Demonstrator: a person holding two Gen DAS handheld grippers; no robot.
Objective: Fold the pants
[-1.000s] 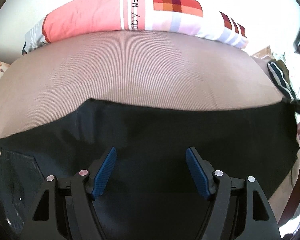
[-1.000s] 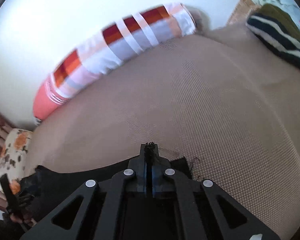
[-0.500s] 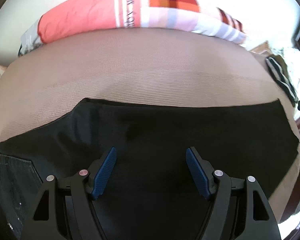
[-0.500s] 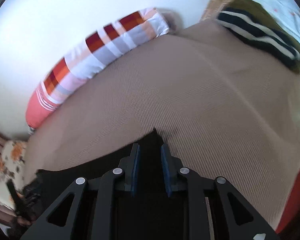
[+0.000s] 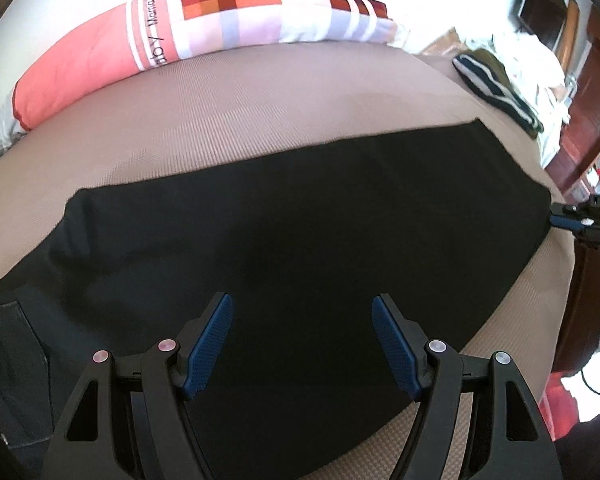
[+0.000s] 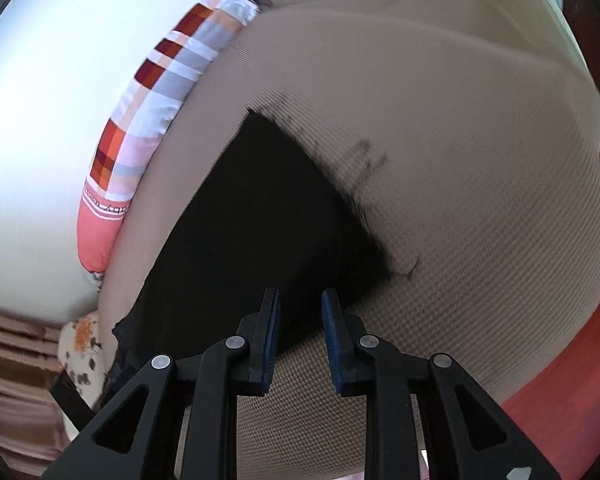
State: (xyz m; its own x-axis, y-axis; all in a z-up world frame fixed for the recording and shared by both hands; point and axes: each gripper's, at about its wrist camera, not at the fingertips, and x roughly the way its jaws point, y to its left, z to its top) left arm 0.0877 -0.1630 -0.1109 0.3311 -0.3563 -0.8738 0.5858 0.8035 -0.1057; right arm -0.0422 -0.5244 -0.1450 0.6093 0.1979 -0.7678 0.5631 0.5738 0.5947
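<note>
Black pants [image 5: 292, 240] lie flat on the tan bed [image 5: 260, 92], legs stacked, hem end to the right and a back pocket at the lower left. My left gripper [image 5: 302, 344] is open and empty just above the pants' middle. In the right wrist view the pants [image 6: 260, 216] end in a frayed hem. My right gripper [image 6: 298, 320] is open and empty, pulled back near the hem's corner. It also shows at the right edge of the left wrist view [image 5: 580, 224].
A long pink and checked bolster pillow [image 5: 204, 28] lies along the bed's far edge by the white wall. A striped folded garment [image 5: 496, 88] sits at the far right corner. A floral pillow [image 6: 80, 344] is past the bed's left end.
My right gripper opened and let go of the pants' hem, then drew back. The hem now lies flat on the bed. My left gripper stayed open over the pants.
</note>
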